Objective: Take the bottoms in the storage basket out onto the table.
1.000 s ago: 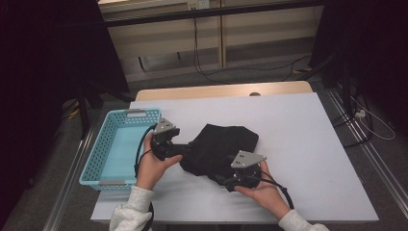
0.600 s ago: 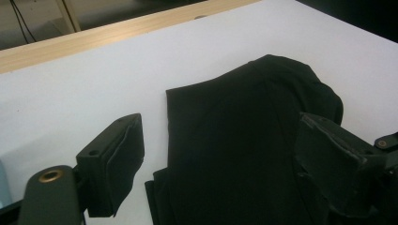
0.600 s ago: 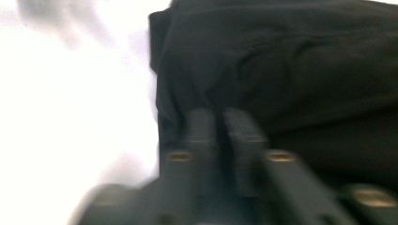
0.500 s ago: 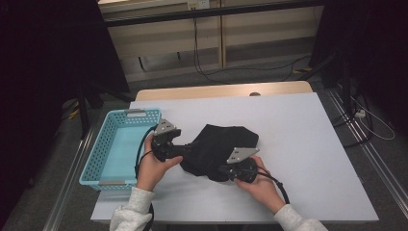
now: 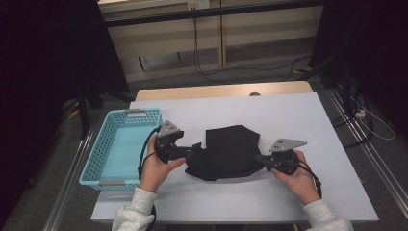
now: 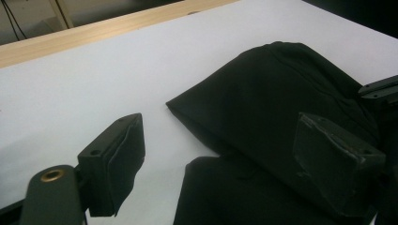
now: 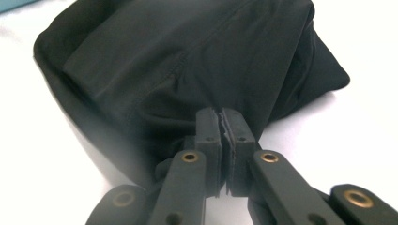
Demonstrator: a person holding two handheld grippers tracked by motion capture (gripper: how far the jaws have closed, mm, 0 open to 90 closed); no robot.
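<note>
A black cloth (image 5: 231, 149) lies crumpled in the middle of the white table (image 5: 298, 115). My left gripper (image 5: 195, 150) rests at its left edge, open. In the left gripper view (image 6: 225, 168) one pad stands over bare table and the other over the cloth (image 6: 272, 93), and neither presses on it. My right gripper (image 5: 261, 159) is at the cloth's right edge. Its jaws have just been closing, and in the right gripper view (image 7: 224, 117) the pads meet with a fold of the cloth (image 7: 187, 47) pinched at them.
A turquoise mesh basket (image 5: 96, 149) stands at the table's left edge, just beside my left hand. A wooden strip (image 5: 221, 91) runs along the table's far edge. Dark floor with cables lies beyond it.
My right gripper has shut on the cloth and moved to the right, drawing that side of the cloth out with it. The left gripper has stayed put, still open.
</note>
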